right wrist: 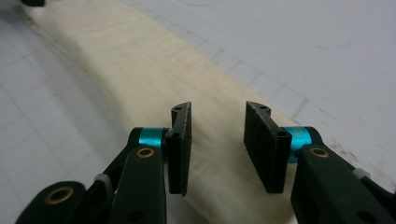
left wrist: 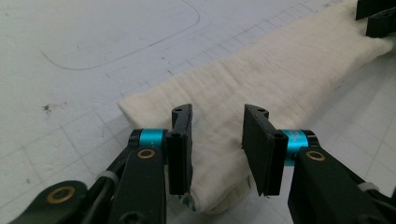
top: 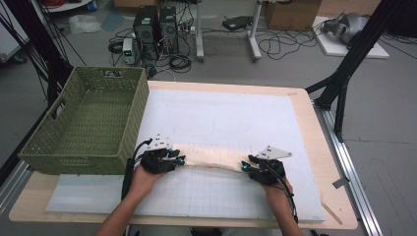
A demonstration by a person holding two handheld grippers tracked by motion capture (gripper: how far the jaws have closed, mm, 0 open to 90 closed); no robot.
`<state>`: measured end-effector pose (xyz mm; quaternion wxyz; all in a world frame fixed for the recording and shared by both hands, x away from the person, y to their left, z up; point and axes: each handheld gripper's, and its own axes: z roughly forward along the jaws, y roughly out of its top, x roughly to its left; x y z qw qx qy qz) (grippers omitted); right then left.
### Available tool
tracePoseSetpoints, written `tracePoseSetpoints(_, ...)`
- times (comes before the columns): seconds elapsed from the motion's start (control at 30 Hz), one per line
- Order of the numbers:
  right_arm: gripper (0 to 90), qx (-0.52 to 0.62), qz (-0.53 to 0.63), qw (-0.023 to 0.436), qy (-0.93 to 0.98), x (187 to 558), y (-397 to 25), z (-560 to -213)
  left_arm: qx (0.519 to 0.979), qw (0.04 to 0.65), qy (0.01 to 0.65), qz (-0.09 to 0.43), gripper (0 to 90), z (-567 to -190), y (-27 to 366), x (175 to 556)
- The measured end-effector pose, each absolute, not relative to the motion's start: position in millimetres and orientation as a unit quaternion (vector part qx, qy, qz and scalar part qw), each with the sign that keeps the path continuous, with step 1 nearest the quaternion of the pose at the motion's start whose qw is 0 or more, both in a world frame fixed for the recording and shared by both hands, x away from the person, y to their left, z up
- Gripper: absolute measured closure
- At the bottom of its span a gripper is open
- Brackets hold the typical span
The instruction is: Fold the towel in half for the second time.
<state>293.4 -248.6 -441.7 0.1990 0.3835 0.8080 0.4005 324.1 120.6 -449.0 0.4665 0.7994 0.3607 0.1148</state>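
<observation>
Towel [left wrist: 261, 88] ends between both open jaws

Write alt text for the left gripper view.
The left claw hangs open over the near end of a folded cream cloth, jaws apart on either side of it. The cloth stretches away across a white gridded mat to the other claw.

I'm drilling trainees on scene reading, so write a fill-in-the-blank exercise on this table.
1. The long cream folded cloth lies on the white gridded ____.
2. Both the left tongs and the right tongs have jaws standing ____.
3. The green woven basket sits at the table's ____ side in the high view.

Missing words: mat; open; left
</observation>
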Motion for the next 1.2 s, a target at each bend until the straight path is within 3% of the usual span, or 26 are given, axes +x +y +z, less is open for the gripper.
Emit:
tracePoseSetpoints(0.27, 65.4, 0.424, 0.375, 0.212, 0.797, 295, -277, -446, 0.807, 0.456, 0.357, 0.114, 63.1, -449, 119, 322)
tracePoseSetpoints(0.57, 58.7, 0.445, 0.356, 0.234, 0.788, 298, -283, -447, 0.81, 0.445, 0.363, 0.118, 68.9, -450, 121, 320)
tracePoseSetpoints(0.67, 54.1, 0.454, 0.378, 0.182, 0.787, 298, -285, -449, 0.797, 0.458, 0.366, 0.144, 61.9, -445, 123, 319)
tracePoseSetpoints(0.77, 54.9, 0.454, 0.382, 0.181, 0.784, 296, -284, -451, 0.778, 0.469, 0.38, 0.175, 54.1, -442, 129, 320)
tracePoseSetpoints(0.9, 63.6, 0.464, 0.39, 0.163, 0.778, 297, -285, -451, 0.777, 0.454, 0.406, 0.161, 51.2, -446, 133, 324)
tracePoseSetpoints(1.0, 78.5, 0.457, 0.398, 0.151, 0.781, 297, -284, -451, 0.796, 0.433, 0.399, 0.144, 58.6, -451, 129, 325)
tracePoseSetpoints(1.1, 82.6, 0.439, 0.383, 0.177, 0.793, 297, -281, -449, 0.806, 0.427, 0.384, 0.142, 72.0, -450, 125, 322)
tracePoseSetpoints(1.2, 83.5, 0.441, 0.366, 0.202, 0.794, 298, -281, -446, 0.807, 0.428, 0.382, 0.143, 76.6, -451, 123, 320)
